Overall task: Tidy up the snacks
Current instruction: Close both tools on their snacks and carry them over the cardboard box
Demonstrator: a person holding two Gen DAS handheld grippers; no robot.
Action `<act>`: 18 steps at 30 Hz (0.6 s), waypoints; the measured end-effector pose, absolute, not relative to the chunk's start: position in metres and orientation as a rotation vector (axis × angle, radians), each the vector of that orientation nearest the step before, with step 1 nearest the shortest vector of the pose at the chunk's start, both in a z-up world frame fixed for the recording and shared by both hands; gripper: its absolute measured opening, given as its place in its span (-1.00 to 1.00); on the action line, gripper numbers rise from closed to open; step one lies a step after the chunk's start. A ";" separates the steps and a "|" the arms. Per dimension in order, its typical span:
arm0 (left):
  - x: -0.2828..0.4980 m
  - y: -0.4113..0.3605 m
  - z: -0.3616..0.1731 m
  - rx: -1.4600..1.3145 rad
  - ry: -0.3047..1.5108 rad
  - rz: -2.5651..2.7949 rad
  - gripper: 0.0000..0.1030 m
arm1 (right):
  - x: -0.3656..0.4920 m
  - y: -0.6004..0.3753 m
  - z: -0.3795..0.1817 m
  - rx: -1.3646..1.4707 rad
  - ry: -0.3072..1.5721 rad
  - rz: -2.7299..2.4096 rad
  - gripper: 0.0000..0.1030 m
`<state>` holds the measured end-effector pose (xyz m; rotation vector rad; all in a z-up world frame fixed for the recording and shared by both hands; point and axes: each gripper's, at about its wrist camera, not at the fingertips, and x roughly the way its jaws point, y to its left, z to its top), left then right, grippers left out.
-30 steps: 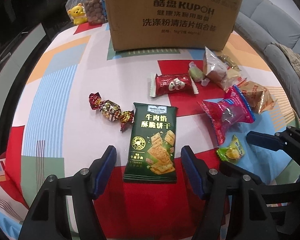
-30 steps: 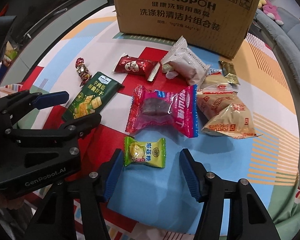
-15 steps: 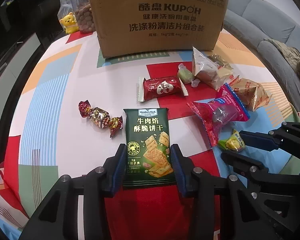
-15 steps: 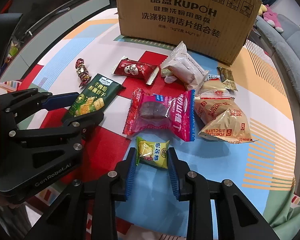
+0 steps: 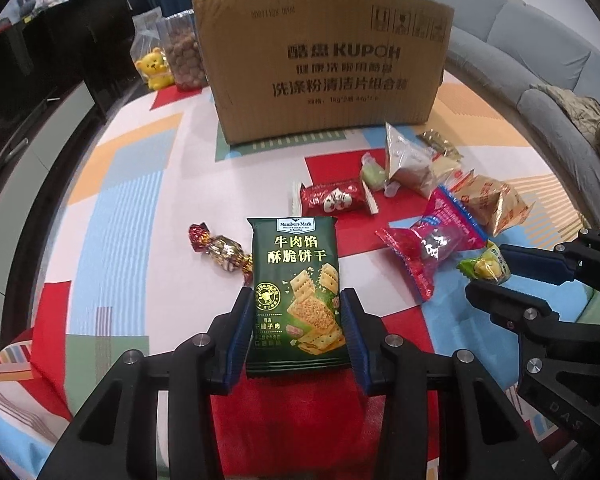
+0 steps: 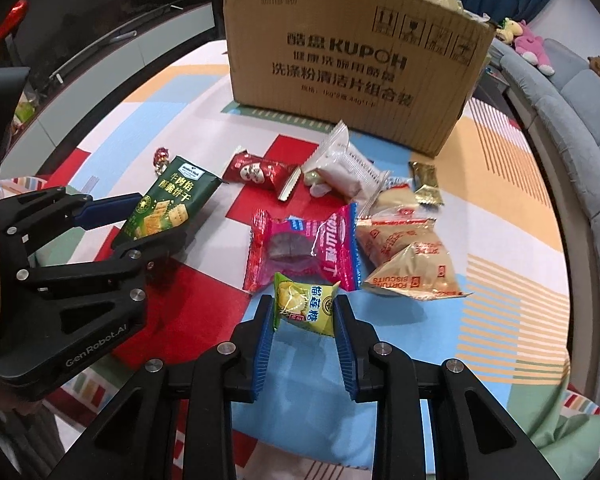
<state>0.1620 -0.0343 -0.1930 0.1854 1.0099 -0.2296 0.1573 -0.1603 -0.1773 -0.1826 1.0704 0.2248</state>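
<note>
living room, grey sofa (image 5: pixel 540 60) behind a low table with a bright patchwork cloth (image 5: pixel 132 184). big cardboard box (image 5: pixel 324 68) sits at the table's far edge, a bag of brown nuts (image 5: pixel 184 56) and a yellow bear toy (image 5: pixel 153 70) off its left corner.

left gripper (image 5: pixel 296 322) is clamped on the lower half of the green cracker pack (image 5: pixel 296 284), blue pads pressing both long sides; in the right wrist view the pack looks tilted up off the cloth. gold-foil candy (image 5: pixel 220 252) lies just beside the pack's left edge.

right gripper (image 6: pixel 304 320) is closed on the small yellow-green durian candy (image 6: pixel 305 308), pads on both ends of the wrapper, held clear of the cloth over a blue patch near the table's near edge.

rest of the pile is mid-table, right of centre: pink wrapped cake (image 6: pixel 304 244) just past the candy, two tan fortune biscuit bags (image 6: pixel 408 252) touching its right end, red wrapped snack (image 6: pixel 260 172), white-clear packet (image 6: pixel 348 168) closer to the box, small gold sachet (image 6: pixel 426 182) toward the right edge.
</note>
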 end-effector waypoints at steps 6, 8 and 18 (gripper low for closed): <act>0.155 -0.034 -0.177 0.178 0.988 -0.224 -0.18 | 0.150 -0.160 -0.160 -0.191 1.030 0.223 -0.40; 0.154 -0.033 -0.172 0.177 0.981 -0.218 -0.18 | 0.150 -0.159 -0.155 -0.192 1.019 0.222 -0.40; 0.155 -0.034 -0.143 0.179 0.950 -0.193 -0.18 | 0.160 -0.172 -0.127 -0.151 0.974 0.193 -0.40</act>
